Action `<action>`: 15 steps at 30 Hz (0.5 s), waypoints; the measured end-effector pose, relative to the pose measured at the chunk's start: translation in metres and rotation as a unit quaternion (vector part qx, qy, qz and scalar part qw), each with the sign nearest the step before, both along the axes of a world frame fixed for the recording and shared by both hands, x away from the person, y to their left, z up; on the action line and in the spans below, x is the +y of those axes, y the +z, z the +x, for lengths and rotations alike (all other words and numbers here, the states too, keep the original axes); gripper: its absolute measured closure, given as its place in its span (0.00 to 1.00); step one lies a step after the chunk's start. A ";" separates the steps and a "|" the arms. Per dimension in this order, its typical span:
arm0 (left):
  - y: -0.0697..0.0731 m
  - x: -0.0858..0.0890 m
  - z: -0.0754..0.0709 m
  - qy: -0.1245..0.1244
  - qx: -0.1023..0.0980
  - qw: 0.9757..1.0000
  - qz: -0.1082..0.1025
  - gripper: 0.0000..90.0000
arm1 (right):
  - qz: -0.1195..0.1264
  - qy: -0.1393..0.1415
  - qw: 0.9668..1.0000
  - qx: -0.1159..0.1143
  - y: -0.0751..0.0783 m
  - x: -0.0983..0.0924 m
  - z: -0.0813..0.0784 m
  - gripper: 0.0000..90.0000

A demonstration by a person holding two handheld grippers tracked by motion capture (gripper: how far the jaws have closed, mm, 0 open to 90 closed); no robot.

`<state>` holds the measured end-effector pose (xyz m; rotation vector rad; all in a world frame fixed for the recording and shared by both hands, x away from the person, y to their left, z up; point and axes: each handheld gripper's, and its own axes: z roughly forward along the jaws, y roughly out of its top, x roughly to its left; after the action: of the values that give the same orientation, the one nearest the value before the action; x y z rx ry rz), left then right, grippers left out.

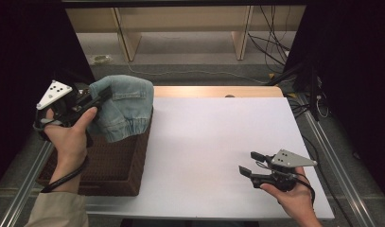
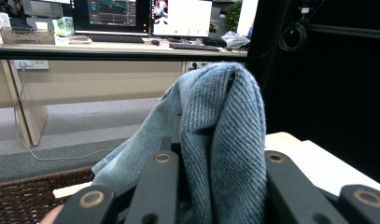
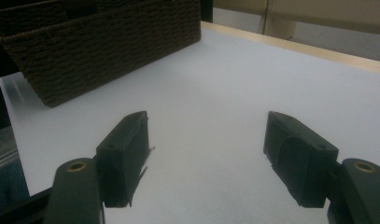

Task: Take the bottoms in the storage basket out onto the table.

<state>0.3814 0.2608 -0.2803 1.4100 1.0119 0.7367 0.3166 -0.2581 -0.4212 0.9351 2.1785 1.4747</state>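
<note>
Right gripper [image 3: 206, 149]: both black jaws rise from the bottom edge and stand wide apart, with nothing between them. Beneath them lies a white table [image 3: 234, 88], bare in the gap between the jaws. A dark brown woven basket [image 3: 108, 42] stands on the table at upper left, well apart from the jaws. A pale wooden edge [image 3: 318, 53] borders the table's far side.

Faded blue denim garment [image 1: 125, 106], bunched with an elastic cuff, hangs over the wicker basket [image 1: 119, 165]
</note>
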 end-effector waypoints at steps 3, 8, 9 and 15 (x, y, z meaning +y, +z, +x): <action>0.000 -0.001 0.000 -0.001 -0.001 1.000 0.000 0.85 | 0.000 0.001 1.000 0.000 0.000 0.000 0.000 0.36; 0.001 -0.003 0.000 -0.004 -0.002 1.000 0.001 0.85 | 0.000 0.000 1.000 0.000 0.000 0.000 0.000 0.36; 0.001 -0.003 0.000 -0.005 -0.001 1.000 0.001 0.85 | 0.000 0.000 1.000 0.001 0.000 0.000 0.000 0.36; 0.002 -0.007 0.000 -0.009 -0.003 1.000 0.001 0.85 | 0.000 0.000 1.000 0.001 0.000 0.000 0.000 0.36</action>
<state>0.3815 0.2539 -0.2782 1.4172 0.9935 0.7282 0.3168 -0.2580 -0.4214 0.9369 2.1796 1.4735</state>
